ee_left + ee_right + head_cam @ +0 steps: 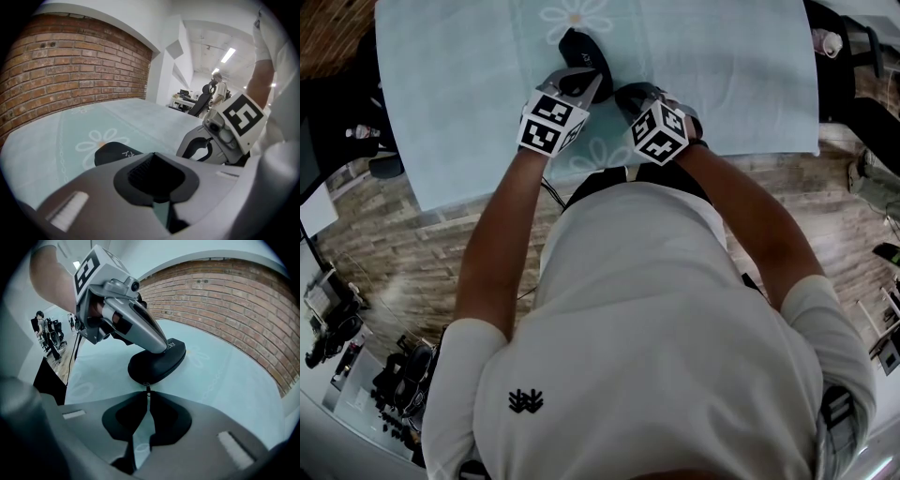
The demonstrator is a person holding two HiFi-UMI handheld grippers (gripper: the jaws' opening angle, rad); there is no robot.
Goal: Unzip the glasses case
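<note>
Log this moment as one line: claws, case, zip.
left claw: shut, pressing on top of glasses case | right claw: shut on zipper pull at case end | case: flat on tablecloth, looks zipped

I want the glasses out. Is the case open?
Looks shut: the case shows no gap, and the right gripper only pinches its zipper pull.

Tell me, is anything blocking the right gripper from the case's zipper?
Nothing visible does. The right gripper is shut on the pull at the near end of the case. The left gripper only rests on the case's top.
</note>
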